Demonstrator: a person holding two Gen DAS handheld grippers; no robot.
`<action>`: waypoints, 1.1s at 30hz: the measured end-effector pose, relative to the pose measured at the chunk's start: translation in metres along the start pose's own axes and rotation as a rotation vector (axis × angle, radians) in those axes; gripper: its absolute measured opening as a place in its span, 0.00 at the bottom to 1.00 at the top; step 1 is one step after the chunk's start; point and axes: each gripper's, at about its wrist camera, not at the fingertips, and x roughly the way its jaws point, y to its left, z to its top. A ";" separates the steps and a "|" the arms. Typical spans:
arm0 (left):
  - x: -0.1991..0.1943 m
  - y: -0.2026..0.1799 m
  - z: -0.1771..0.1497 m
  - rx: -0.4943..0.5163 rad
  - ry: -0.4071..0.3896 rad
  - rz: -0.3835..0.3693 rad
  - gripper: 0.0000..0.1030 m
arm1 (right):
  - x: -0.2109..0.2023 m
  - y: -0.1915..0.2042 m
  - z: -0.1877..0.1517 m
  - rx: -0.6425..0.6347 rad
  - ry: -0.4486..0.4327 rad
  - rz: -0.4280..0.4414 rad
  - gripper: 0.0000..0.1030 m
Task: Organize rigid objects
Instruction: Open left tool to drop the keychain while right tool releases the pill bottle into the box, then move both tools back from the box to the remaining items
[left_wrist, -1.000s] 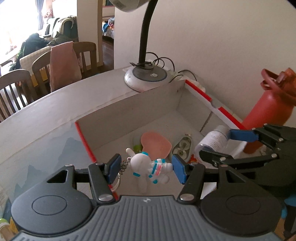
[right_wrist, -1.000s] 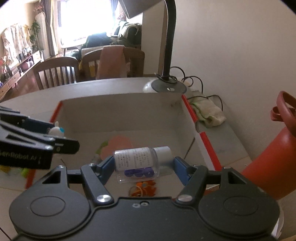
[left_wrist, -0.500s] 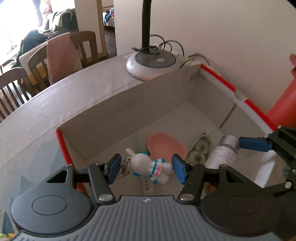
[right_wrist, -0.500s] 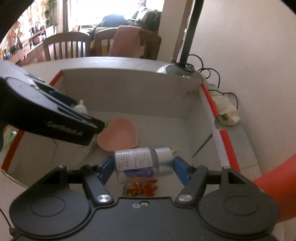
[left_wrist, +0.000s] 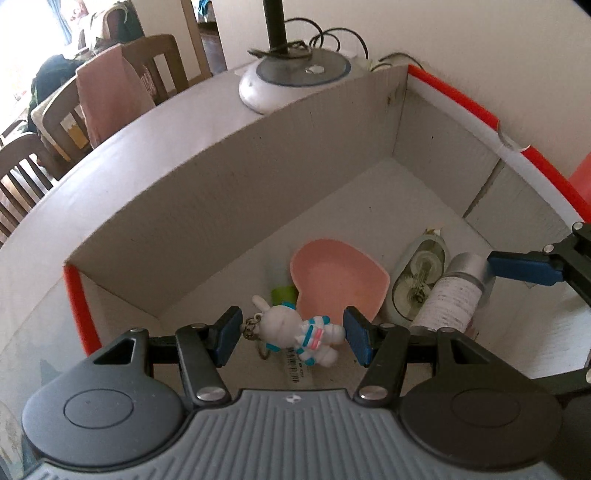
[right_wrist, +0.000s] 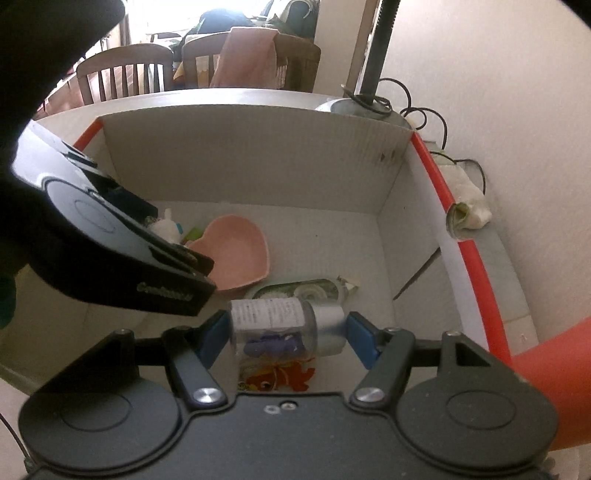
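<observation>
Cardboard makes the big box, and both grippers reach down into it, because the box is where the hard little things go.

The left gripper has a white toy figure keychain between its blue pads. The toy lies sideways, and the pads look shut on its two ends, so it should not fall on the way down. Its little chain hangs by the left pad. Just ahead of this gripper, on the box floor, sits a pink heart dish. A small green thing peeks out beside the dish.

The right gripper holds a small clear bottle with a silver cap. The bottle lies across the gripper, with the cap end against the right pad and the other end against the left pad. That way the round bottle cannot roll out. Purple bits show inside it. Just ahead of this gripper lies a correction tape dispenser, and under it lies an orange fish sticker.

Both things seem low in the box, so I think letting go comes next. Each gripper has a bare bit of floor near it, so the two things need not bump.
</observation>
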 end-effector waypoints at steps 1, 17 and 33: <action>0.001 -0.001 0.001 0.004 0.007 -0.002 0.58 | 0.000 -0.001 0.000 0.008 0.001 0.003 0.66; 0.001 0.006 -0.001 -0.052 0.051 -0.034 0.66 | -0.008 -0.010 0.003 0.064 -0.019 0.034 0.69; -0.060 0.025 -0.011 -0.084 -0.076 -0.109 0.67 | -0.063 -0.004 -0.001 0.114 -0.105 0.087 0.77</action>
